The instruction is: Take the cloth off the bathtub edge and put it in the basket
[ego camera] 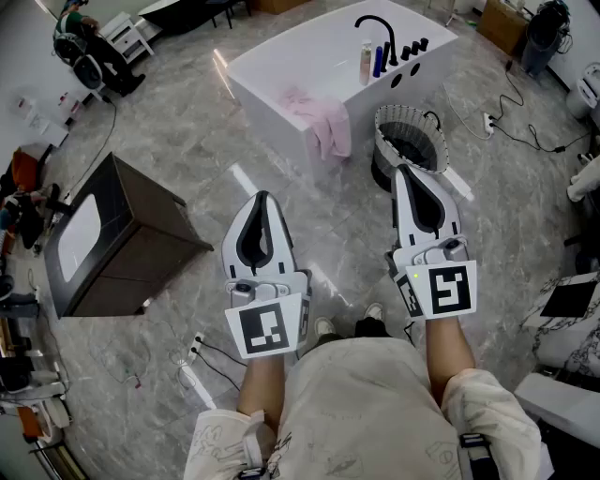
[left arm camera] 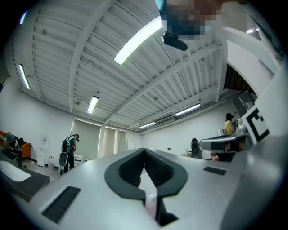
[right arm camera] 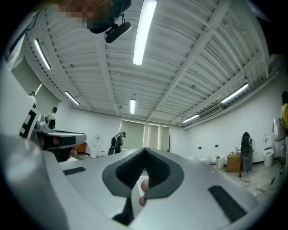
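A pink cloth (ego camera: 322, 120) hangs over the near edge of the white bathtub (ego camera: 272, 58) in the head view. To its right on the floor stands a round slatted basket (ego camera: 410, 142). My left gripper (ego camera: 262, 199) is held out in front of me, its jaws together and nothing between them, well short of the tub. My right gripper (ego camera: 405, 172) is also shut and empty, its tip showing just in front of the basket. Both gripper views point up at the ceiling, with the left gripper (left arm camera: 144, 151) and right gripper (right arm camera: 144, 151) jaws closed.
A dark cabinet with a white sink top (ego camera: 105, 239) stands at my left. Bottles (ego camera: 373, 59) and a black tap (ego camera: 378, 28) sit on the tub's far ledge. Cables (ego camera: 202, 361) and a power strip lie on the marble floor. People stand far off in the room.
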The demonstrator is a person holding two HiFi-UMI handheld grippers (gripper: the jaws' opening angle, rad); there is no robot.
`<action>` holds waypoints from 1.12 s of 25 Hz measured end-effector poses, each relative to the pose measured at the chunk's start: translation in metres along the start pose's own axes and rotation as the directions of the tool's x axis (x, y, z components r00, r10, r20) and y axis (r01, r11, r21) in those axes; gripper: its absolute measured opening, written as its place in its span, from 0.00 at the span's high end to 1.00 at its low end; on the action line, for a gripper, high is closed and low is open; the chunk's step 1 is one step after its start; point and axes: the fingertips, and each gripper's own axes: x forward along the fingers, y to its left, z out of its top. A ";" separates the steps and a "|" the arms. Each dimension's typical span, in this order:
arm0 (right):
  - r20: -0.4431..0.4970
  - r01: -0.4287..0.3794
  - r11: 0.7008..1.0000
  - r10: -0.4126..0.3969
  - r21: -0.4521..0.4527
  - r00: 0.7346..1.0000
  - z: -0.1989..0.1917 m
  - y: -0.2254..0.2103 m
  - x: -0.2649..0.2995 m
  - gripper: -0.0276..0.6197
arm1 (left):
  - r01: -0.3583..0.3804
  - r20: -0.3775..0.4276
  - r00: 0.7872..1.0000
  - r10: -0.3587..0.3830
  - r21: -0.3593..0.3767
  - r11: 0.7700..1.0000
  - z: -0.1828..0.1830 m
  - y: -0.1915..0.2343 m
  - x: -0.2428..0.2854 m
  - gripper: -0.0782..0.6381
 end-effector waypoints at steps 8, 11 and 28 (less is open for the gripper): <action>-0.029 0.035 0.999 -0.034 0.016 0.999 -0.004 0.037 0.002 0.98 | 0.038 0.034 0.999 -0.037 -0.011 0.999 -0.002 0.040 -0.027 0.89; -0.025 0.039 0.999 -0.039 0.022 0.999 -0.002 0.048 0.001 0.98 | 0.032 0.024 0.999 -0.032 -0.018 0.999 -0.005 0.053 -0.033 0.89; -0.023 0.062 0.998 -0.061 0.031 0.998 -0.015 0.056 0.031 0.98 | 0.010 -0.012 1.000 -0.010 -0.027 1.000 -0.028 0.086 -0.016 0.89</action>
